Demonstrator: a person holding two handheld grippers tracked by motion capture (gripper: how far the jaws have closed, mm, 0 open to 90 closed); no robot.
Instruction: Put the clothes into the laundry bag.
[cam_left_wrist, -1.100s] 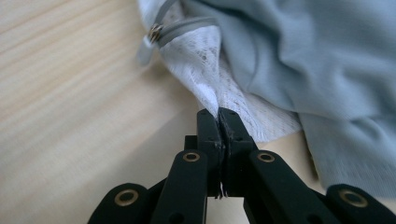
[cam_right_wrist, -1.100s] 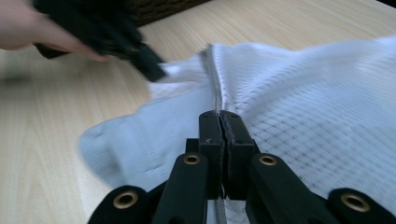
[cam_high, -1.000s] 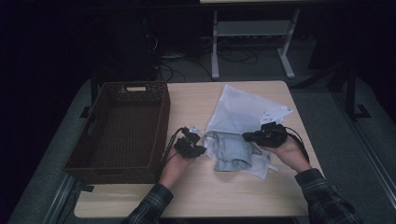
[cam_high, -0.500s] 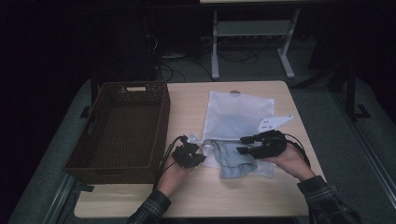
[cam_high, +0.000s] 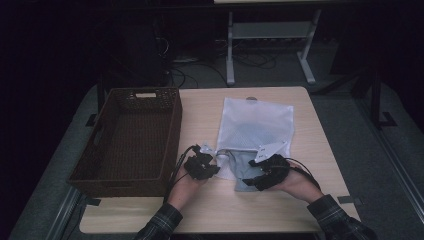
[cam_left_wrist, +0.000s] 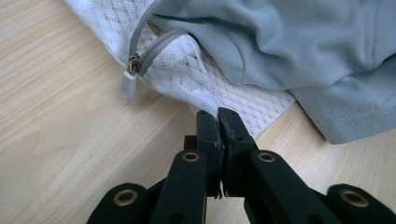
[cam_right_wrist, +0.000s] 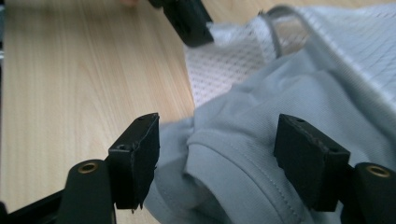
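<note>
A white mesh laundry bag (cam_high: 257, 125) lies flat on the table, its zippered mouth toward the person. A grey garment (cam_high: 245, 165) sticks partly out of that mouth. My left gripper (cam_high: 214, 167) sits at the mouth's left corner, shut on the mesh edge (cam_left_wrist: 187, 70), its tips (cam_left_wrist: 218, 114) at the rim beside the zipper pull (cam_left_wrist: 127, 84). My right gripper (cam_high: 250, 182) is over the garment's near end. Its jaws have just been opening and stand apart (cam_right_wrist: 219, 130), with a fold of the grey garment (cam_right_wrist: 243, 154) loose between them, untouched by the pads.
A dark wicker basket (cam_high: 100, 135) stands on the table's left side, close to my left hand. Bare wood (cam_high: 210, 210) lies between the grippers and the near edge. The floor beyond the table holds desk legs and cables (cam_high: 230, 65).
My right gripper has moved toward the near edge and its jaws have opened off the garment. The mesh bag, earlier bunched and tilted, now lies flat. The left gripper stayed put.
</note>
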